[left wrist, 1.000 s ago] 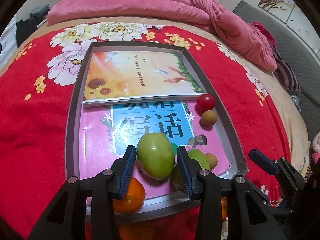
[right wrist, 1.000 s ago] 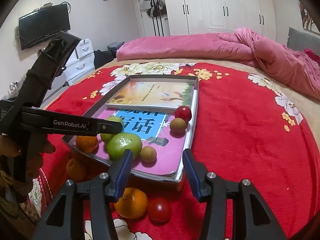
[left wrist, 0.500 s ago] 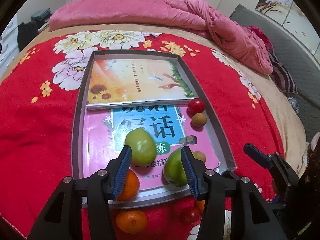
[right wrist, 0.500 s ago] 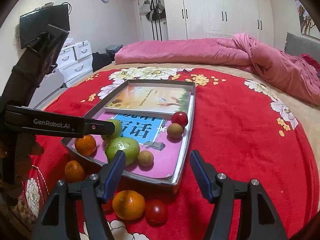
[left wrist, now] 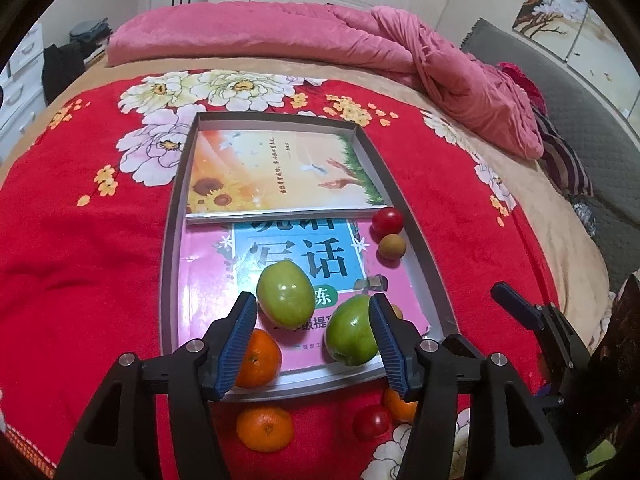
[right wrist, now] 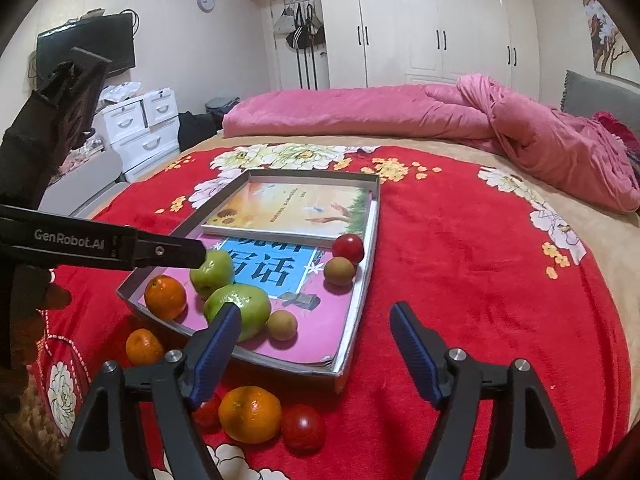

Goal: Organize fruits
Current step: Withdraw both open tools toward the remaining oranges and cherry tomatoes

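Note:
A grey tray (left wrist: 168, 248) lies on the red floral bedspread and holds two books. On the pink book lie two green fruits (left wrist: 285, 294) (left wrist: 352, 336), an orange (left wrist: 256, 358), a red fruit (left wrist: 387, 220) and two small brown fruits (left wrist: 392, 247). My left gripper (left wrist: 312, 340) is open and empty, above the tray's near end, apart from the green fruits. My right gripper (right wrist: 316, 350) is open and empty, near the tray's front corner. On the bedspread in front of the tray lie oranges (right wrist: 249, 414) (right wrist: 143, 346) and a red fruit (right wrist: 303, 428).
A crumpled pink quilt (right wrist: 440, 114) lies across the far side of the bed. White drawers (right wrist: 140, 132) and a TV (right wrist: 86, 52) stand at the left, wardrobes (right wrist: 420, 20) at the back. The right gripper also shows in the left wrist view (left wrist: 532, 320).
My left gripper opened, let go of the green fruit, which now rests on the pink book, and drew back and up. My right gripper also pulled back and opened wider.

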Demonstrator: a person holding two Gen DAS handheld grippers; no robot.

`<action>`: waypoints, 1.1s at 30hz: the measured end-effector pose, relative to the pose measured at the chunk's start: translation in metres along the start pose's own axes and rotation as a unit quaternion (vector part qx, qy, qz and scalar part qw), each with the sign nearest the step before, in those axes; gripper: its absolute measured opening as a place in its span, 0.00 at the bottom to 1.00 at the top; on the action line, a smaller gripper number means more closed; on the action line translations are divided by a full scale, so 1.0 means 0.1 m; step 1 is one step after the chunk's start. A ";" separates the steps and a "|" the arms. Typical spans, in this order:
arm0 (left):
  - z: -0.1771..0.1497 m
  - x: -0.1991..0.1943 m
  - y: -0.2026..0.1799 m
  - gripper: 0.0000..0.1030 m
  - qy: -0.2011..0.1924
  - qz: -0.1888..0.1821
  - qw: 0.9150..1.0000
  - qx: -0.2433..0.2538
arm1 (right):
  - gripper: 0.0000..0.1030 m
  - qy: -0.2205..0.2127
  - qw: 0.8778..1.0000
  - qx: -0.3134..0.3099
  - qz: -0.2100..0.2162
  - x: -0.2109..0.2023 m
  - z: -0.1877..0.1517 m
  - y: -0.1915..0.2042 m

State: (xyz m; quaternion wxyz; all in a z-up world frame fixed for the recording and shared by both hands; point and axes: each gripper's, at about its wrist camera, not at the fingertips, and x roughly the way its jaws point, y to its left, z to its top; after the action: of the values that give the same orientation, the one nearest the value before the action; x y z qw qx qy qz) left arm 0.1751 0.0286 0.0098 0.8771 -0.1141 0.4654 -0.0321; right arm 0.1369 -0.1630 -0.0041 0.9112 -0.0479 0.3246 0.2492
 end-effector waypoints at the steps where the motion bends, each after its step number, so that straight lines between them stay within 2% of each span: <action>1: 0.00 -0.02 0.00 0.68 -0.002 0.002 1.000 -0.001 | 0.77 -0.001 1.000 0.001 -0.002 -0.01 0.01 -0.01; 2: -0.01 -0.04 0.01 0.73 -0.005 0.003 1.000 -0.002 | 0.77 -0.003 1.000 0.002 -0.003 -0.02 0.01 -0.01; 19: -0.06 -0.22 0.11 0.73 -0.018 0.010 1.000 -0.011 | 0.83 -0.019 0.999 0.029 -0.024 -0.12 0.06 -0.19; 33: -0.20 -0.25 0.22 0.74 -0.004 0.024 1.000 -0.007 | 0.83 -0.010 0.998 0.040 -0.037 -0.19 0.03 -0.27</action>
State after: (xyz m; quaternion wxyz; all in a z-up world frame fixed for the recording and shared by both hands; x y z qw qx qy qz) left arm 0.1439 0.0506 0.0143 0.8789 -0.1091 0.4644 -0.0075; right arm 0.1391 -0.1939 0.0074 0.9243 -0.0205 0.3229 0.2023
